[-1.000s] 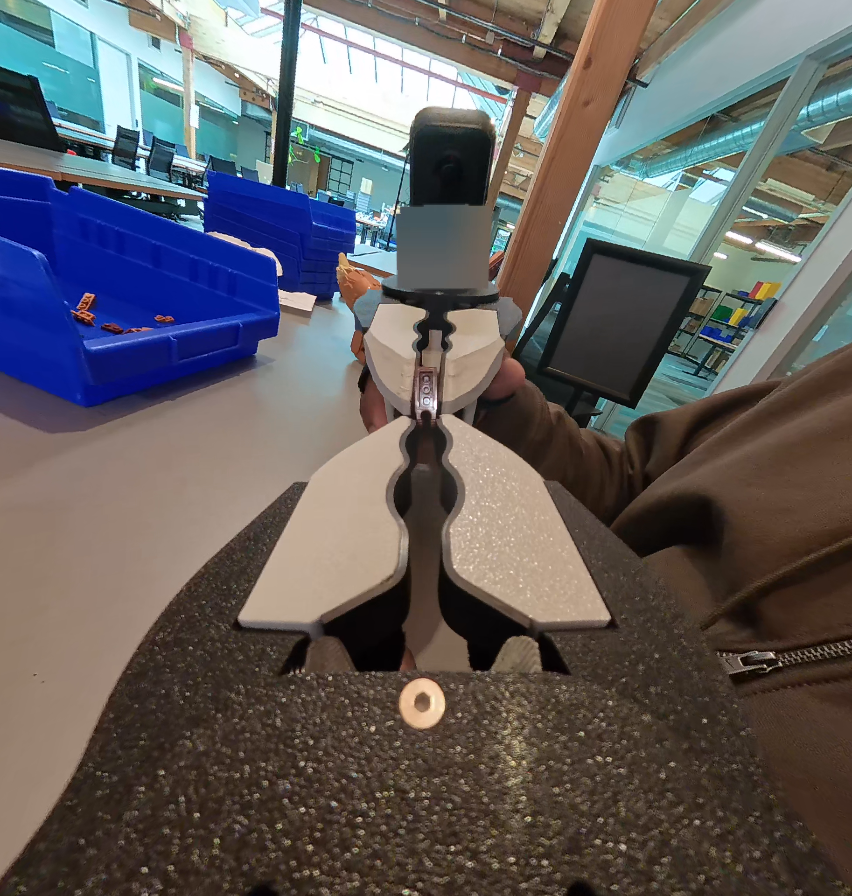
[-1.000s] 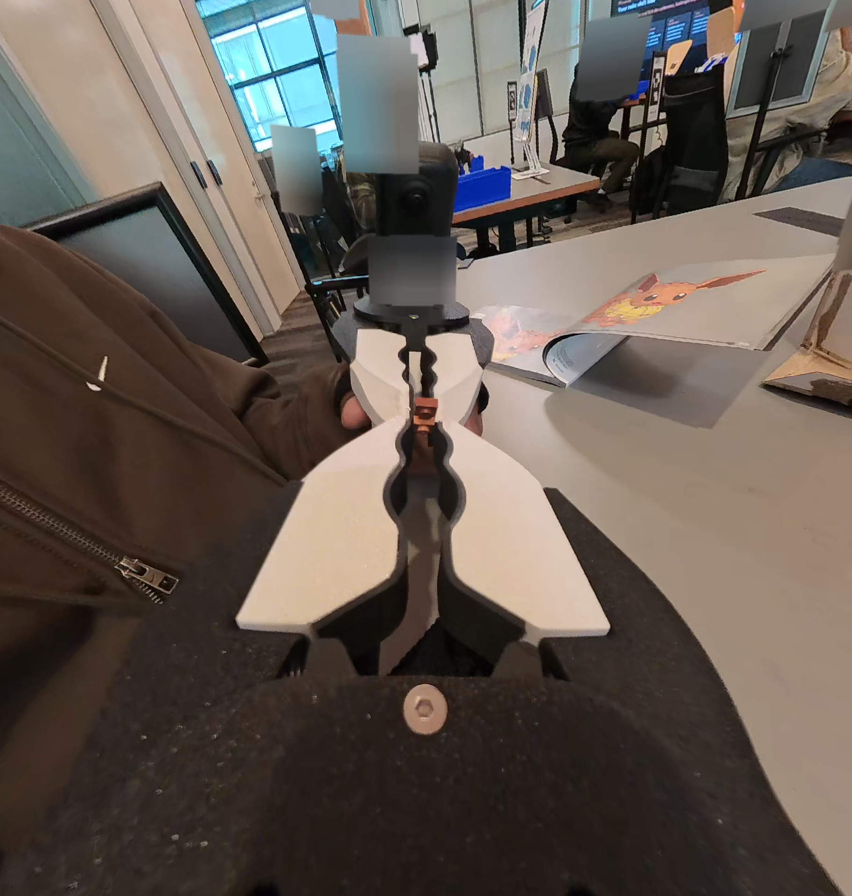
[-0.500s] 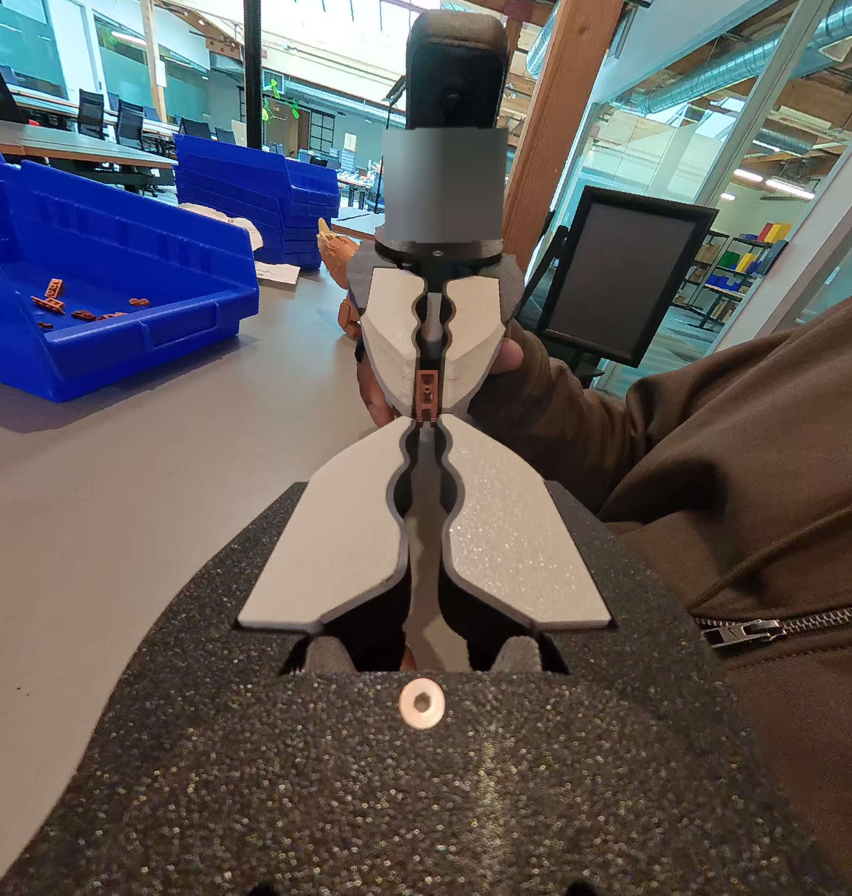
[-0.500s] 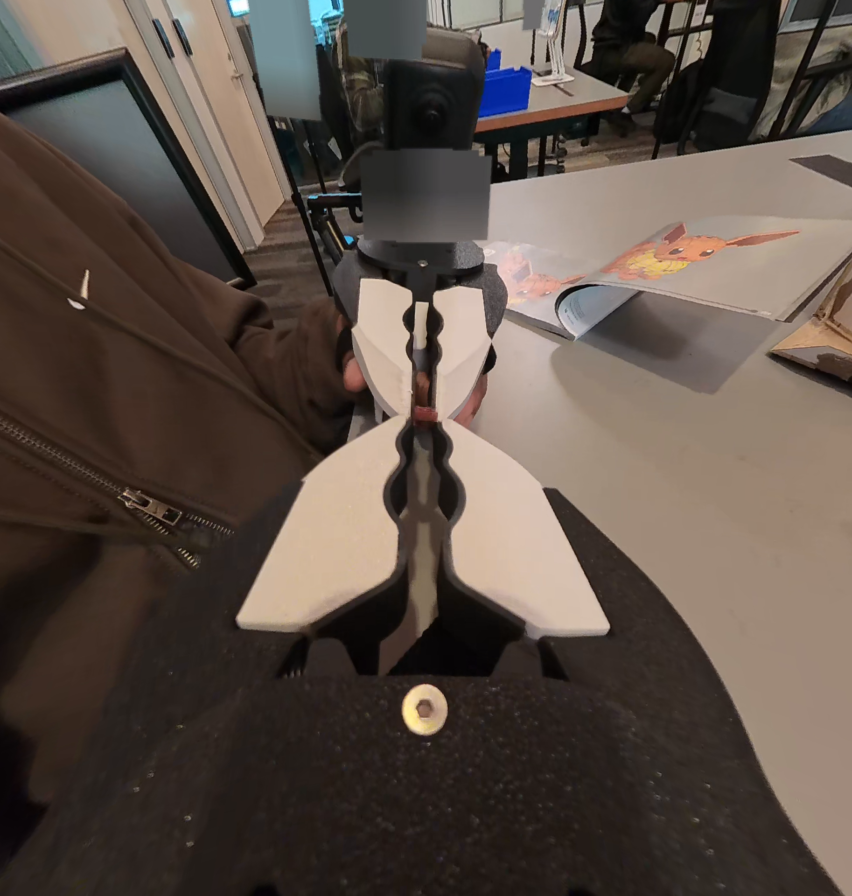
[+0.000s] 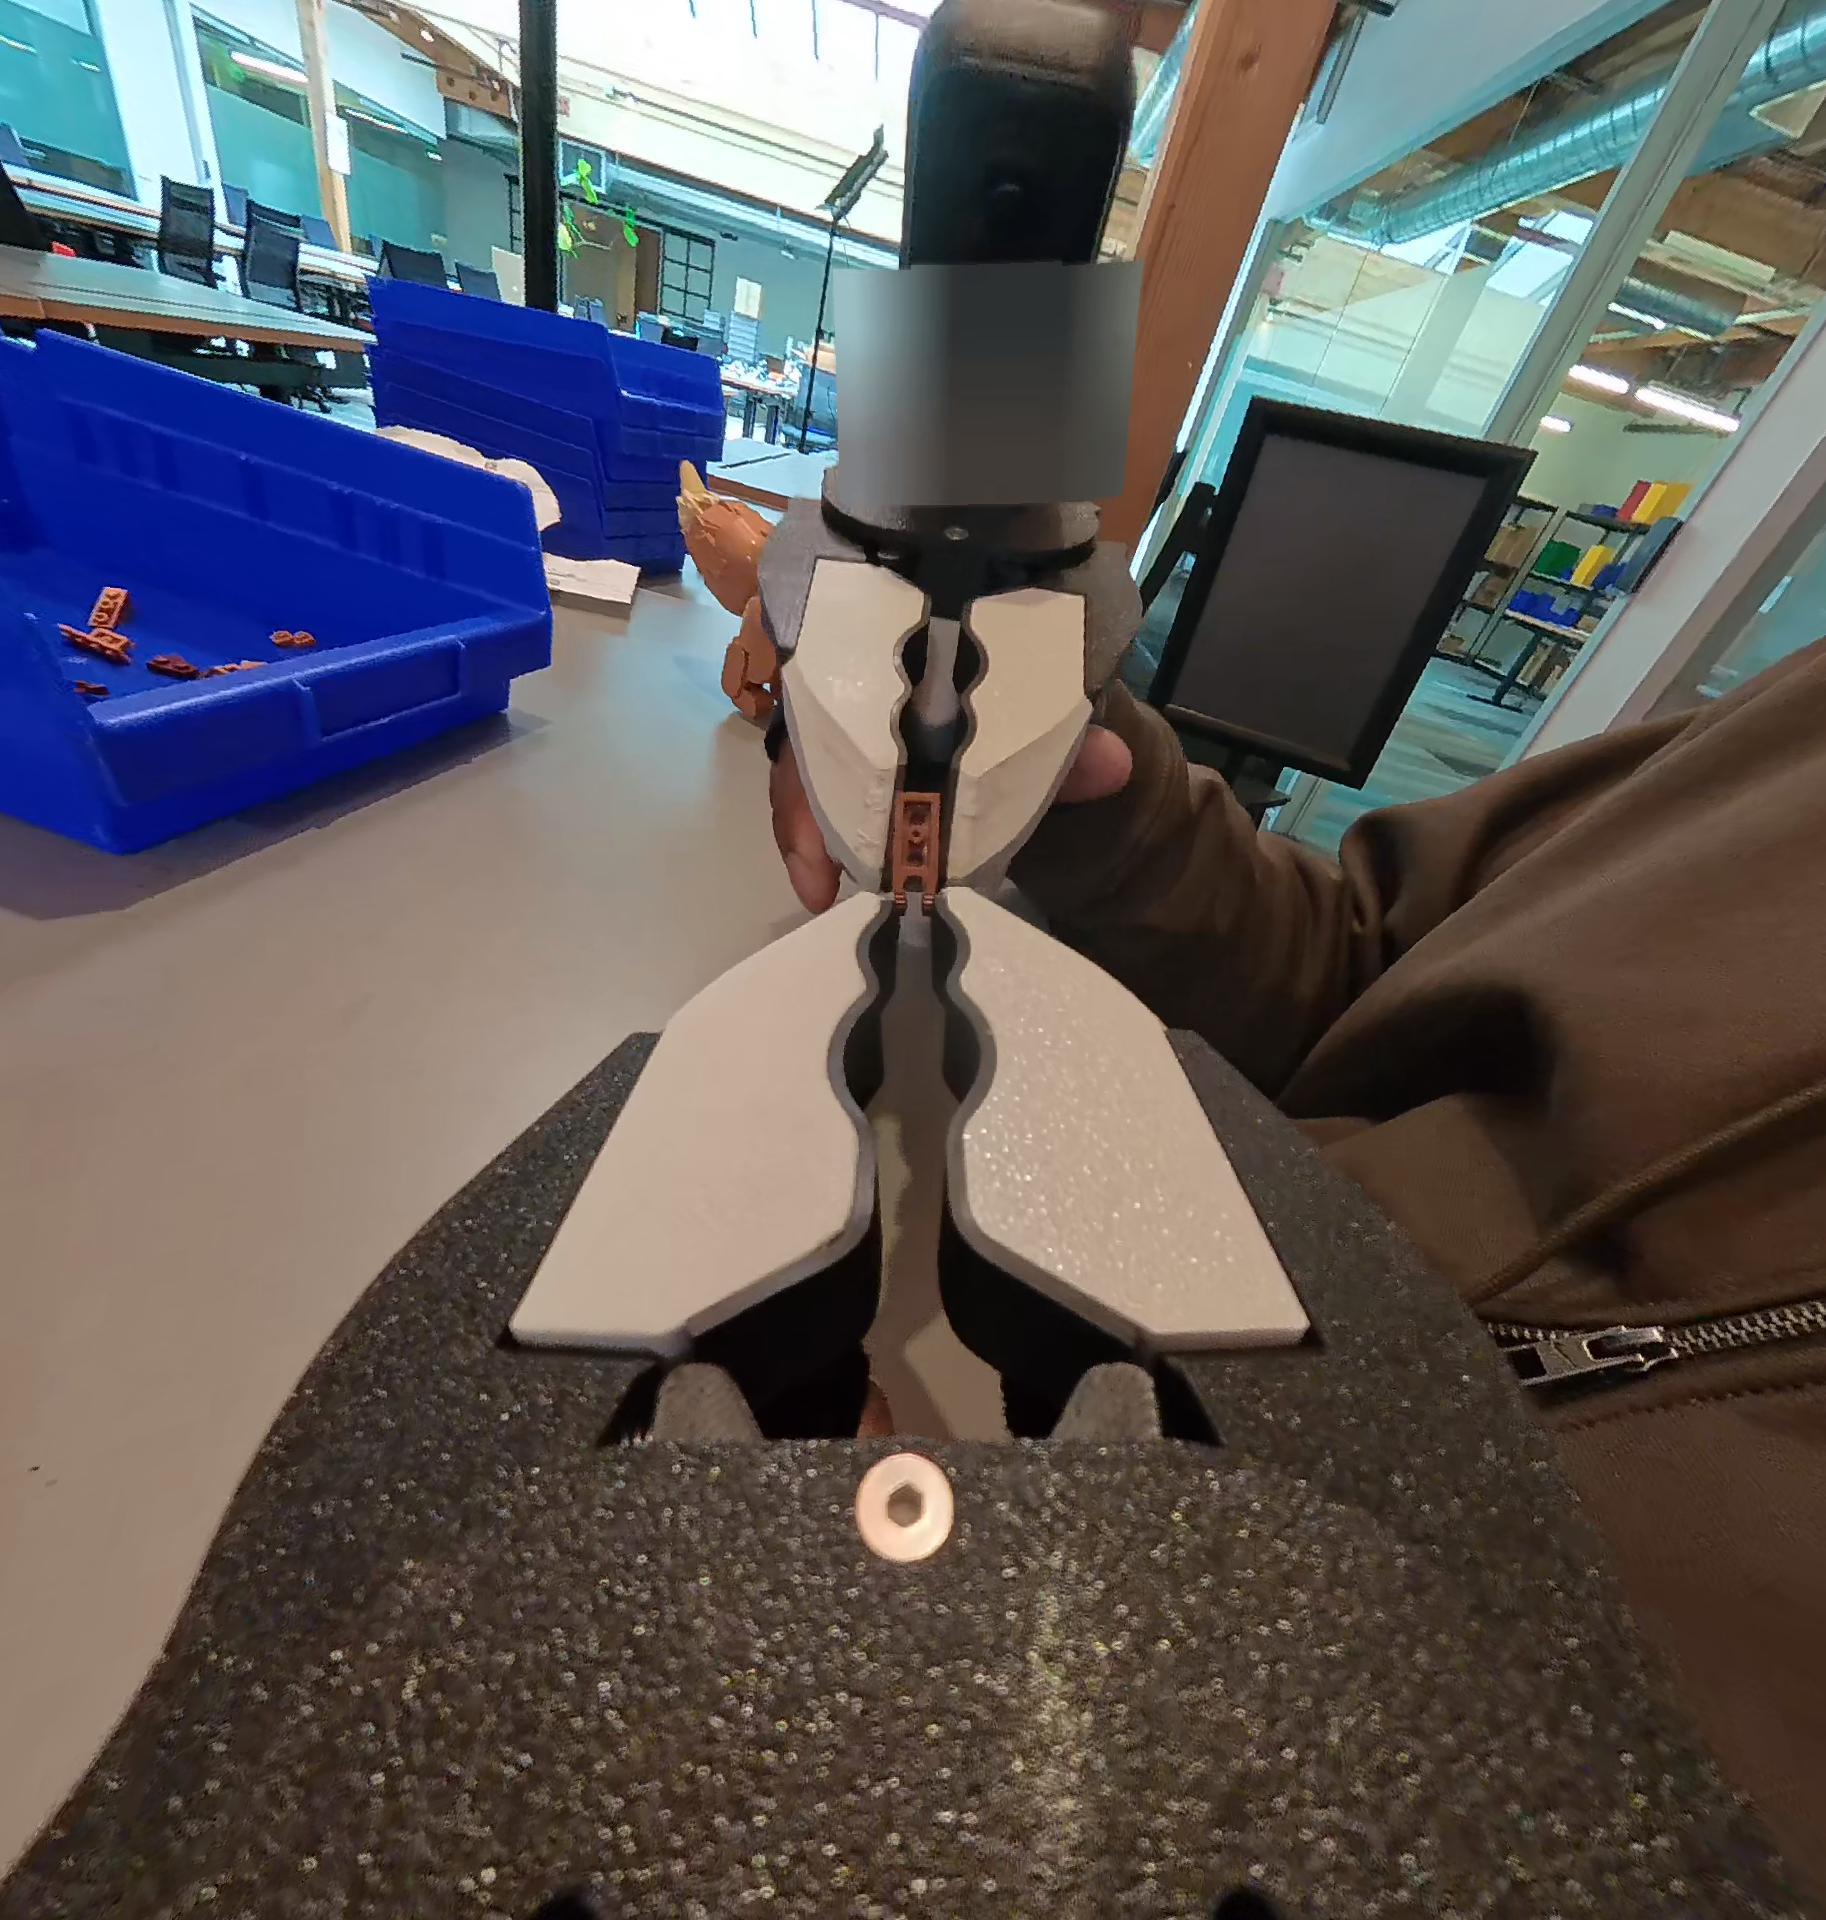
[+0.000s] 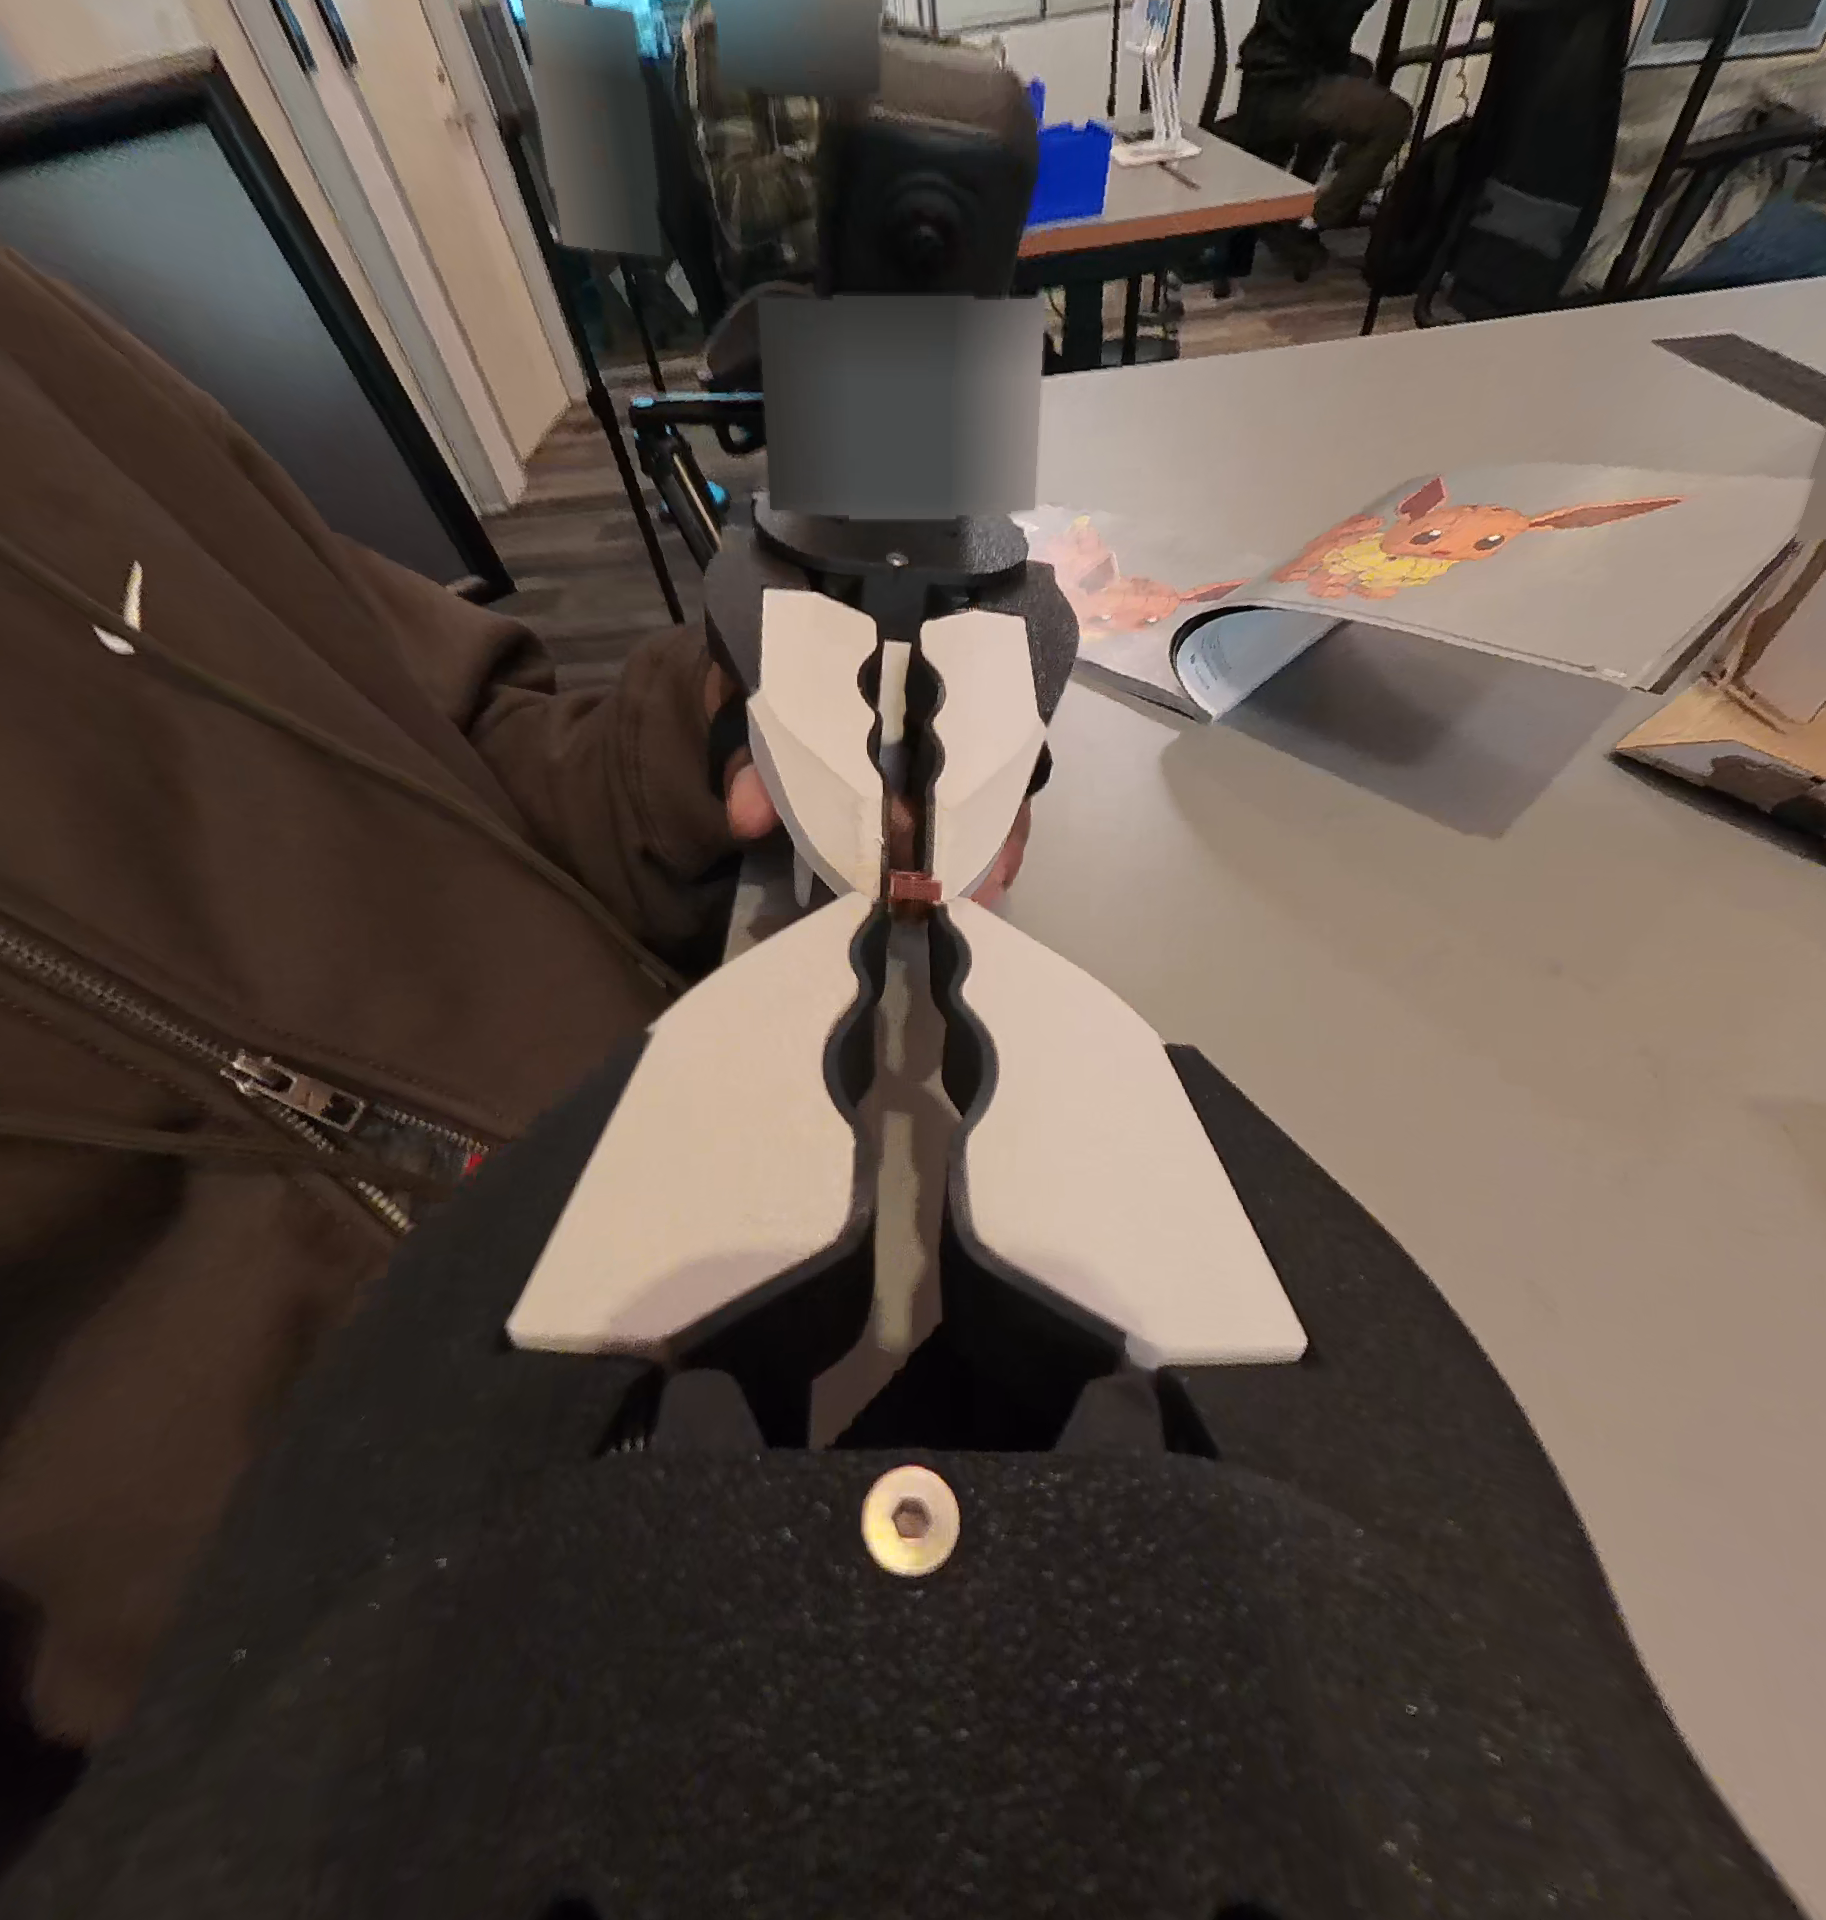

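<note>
Tip to tip above the grey counter [image 5: 265, 1039]: left hand-held gripper [image 5: 914, 902] and right hand-held gripper [image 6: 914, 902], each facing the other's camera.

From the left wrist view: right hand-held gripper opposite, its fingers closed on a small brown brick piece [image 5: 917, 831] seen face-on, with holes along it and two prongs at the lower end reaching the left gripper's fingertips. Something small and brown wedged in the left tips too, but too little showing to name. Bare fingers of a hand [image 5: 800, 831] wrapped behind the far gripper; brown jacket sleeve [image 5: 1408, 935] and a zip at the right.

From the right wrist view: the same meeting seen from the other side. Here a short brown brick part [image 6: 917, 888] lying crosswise just where the two pairs of tips meet, pinched between the left gripper's white fingers [image 6: 836, 769]. Whether it is already joined to the piece in the right tips: cannot tell.

Only in the left view: blue bin [image 5: 265, 644] well to the left on the counter, with loose brown pieces [image 5: 109, 634] scattered inside, a stack of blue bins [image 5: 545, 436] behind it, an orange-brown brick figure [image 5: 743, 582] partly hidden by the far gripper, and a dark framed board [image 5: 1335, 582].

Only in the right view: open booklet [image 6: 1408, 582] with an orange cartoon animal, and torn cardboard [image 6: 1761, 748] at the far right edge.
</note>
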Demonstrator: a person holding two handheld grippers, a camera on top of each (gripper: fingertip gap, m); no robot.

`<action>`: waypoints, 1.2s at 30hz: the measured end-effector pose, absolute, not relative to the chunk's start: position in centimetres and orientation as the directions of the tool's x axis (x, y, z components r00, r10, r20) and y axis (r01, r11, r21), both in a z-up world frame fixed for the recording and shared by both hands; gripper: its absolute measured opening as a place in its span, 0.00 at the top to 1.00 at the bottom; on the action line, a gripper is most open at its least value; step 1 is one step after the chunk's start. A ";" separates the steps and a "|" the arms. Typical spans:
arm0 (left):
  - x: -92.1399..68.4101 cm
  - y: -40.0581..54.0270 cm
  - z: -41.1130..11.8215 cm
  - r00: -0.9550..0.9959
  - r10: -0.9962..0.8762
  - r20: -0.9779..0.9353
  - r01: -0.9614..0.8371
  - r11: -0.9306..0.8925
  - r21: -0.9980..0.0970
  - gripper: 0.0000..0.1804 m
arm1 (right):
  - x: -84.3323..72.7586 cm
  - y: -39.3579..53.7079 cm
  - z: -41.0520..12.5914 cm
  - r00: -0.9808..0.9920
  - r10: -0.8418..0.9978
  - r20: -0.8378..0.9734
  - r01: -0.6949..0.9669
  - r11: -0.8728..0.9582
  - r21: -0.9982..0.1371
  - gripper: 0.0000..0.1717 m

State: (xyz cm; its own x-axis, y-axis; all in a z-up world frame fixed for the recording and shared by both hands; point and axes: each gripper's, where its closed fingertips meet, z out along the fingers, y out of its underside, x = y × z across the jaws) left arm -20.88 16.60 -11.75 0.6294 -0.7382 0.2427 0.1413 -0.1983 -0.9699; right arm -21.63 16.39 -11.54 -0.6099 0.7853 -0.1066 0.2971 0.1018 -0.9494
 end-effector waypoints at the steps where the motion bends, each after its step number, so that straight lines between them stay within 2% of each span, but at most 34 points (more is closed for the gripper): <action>1: -20.9 16.6 -11.7 0.634 -0.735 0.238 0.141 -0.192 -0.971 0.97 | -21.7 16.4 -11.5 -0.610 0.782 -0.127 0.293 0.074 -0.953 0.96; 5: -21.0 16.7 -11.9 0.652 -0.726 0.219 0.121 -0.186 -0.975 0.97 | -21.8 16.5 -11.5 -0.614 0.770 -0.173 0.292 0.017 -0.956 0.95; 17: -20.8 16.7 -12.0 0.654 -0.728 0.206 0.103 -0.183 -0.978 0.97 | -21.8 16.3 -11.4 -0.619 0.762 -0.190 0.295 0.002 -0.955 0.96; 36: -19.6 16.1 -12.9 0.592 -0.772 0.231 0.056 -0.247 -0.967 0.97 | -20.3 15.9 -12.5 -0.644 0.764 0.044 0.289 0.296 -0.910 0.95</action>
